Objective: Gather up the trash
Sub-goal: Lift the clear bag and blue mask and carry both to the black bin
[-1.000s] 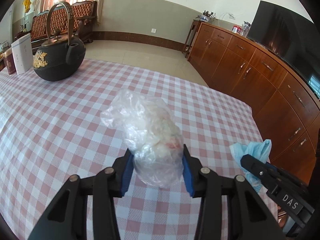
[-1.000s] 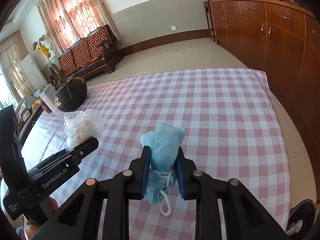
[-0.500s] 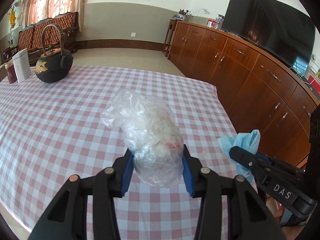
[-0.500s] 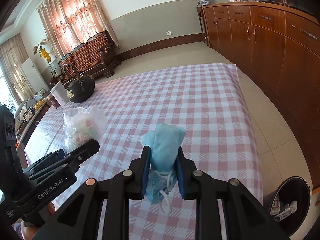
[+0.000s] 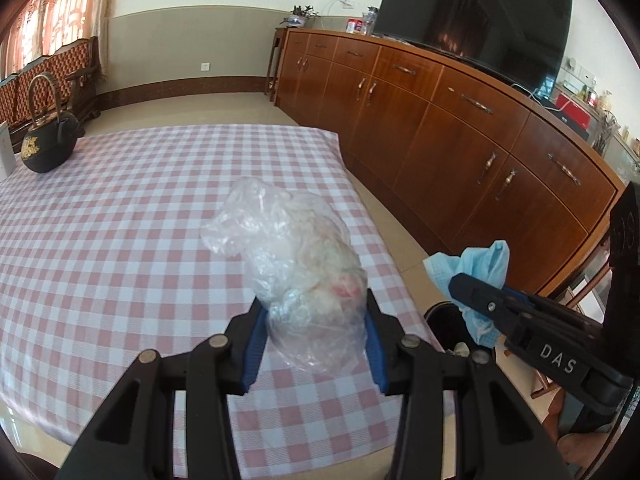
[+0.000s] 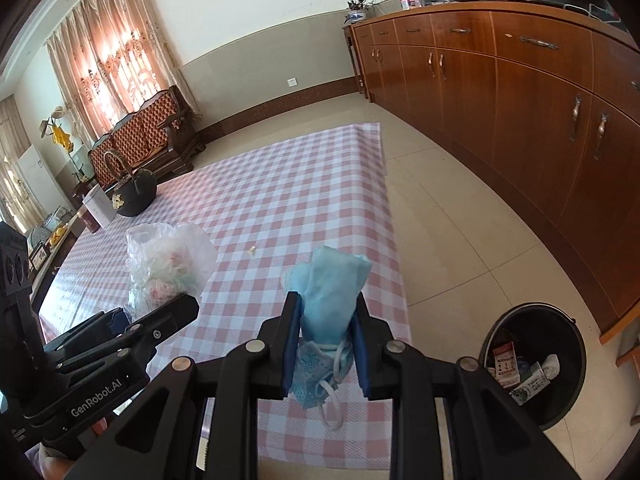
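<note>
Wooden cabinets point(image 6: 520, 112) line the far wall of a tiled room, with a television point(image 5: 472, 20) on top. Below them stands the desk point(image 5: 120, 220) under a pink checked cloth, bearing a black kettle point(image 5: 48, 148) at its far corner and one small pale scrap point(image 6: 252, 249) near the middle. On the floor off the desk's near corner sits the black trash bin point(image 6: 536, 364), already part filled. It lies to the right of and below both tools, and the right one is judged nearer. The left hand-held gripper point(image 5: 316, 344) is clenched on a crumpled clear plastic bag point(image 5: 296, 264), held above the desk edge. The right hand-held gripper point(image 6: 326, 344) is clamped on a bunched blue face mask point(image 6: 328, 284), its ear loops dangling beneath. In the left view the bin is almost wholly hidden behind the tools; its contents cannot be identified, nor can the scrap.
</note>
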Tool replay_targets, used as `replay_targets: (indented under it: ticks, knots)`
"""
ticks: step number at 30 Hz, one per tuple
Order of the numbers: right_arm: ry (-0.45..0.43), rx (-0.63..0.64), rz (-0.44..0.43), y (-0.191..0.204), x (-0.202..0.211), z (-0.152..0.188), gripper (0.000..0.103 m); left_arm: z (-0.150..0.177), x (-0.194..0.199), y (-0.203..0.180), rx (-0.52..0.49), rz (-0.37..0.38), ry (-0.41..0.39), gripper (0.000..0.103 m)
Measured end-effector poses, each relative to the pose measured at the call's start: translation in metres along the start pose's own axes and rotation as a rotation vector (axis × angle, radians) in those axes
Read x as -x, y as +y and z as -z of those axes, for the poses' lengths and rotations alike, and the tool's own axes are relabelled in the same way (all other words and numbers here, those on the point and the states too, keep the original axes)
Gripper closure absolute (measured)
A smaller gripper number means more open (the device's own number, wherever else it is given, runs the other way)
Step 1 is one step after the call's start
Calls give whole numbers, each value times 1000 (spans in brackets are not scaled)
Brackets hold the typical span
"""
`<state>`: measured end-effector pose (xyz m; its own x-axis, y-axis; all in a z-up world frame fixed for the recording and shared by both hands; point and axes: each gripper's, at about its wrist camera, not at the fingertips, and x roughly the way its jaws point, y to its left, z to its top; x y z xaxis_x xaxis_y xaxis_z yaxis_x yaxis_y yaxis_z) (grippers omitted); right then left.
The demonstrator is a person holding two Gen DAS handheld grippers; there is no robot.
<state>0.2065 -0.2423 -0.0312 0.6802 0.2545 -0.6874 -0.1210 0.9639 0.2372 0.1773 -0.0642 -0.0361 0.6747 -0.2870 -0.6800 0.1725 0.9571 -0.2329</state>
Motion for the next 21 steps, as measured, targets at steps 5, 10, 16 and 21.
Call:
replay_targets:
  ticks: [5, 10, 16, 21]
  knots:
    - [-18, -51, 53, -39, 23, 12, 77, 7, -9, -41, -57, 66, 33, 58]
    - [-38, -123, 117, -85, 46, 25, 77, 13, -22, -84, -105, 131, 68, 58]
    - [-41, -208, 195, -141, 67, 44, 77, 20, -43, -132, -151, 198, 121, 58]
    - [-27, -275, 249, -186, 76, 59, 77, 32, -61, -167, -183, 244, 181, 58]
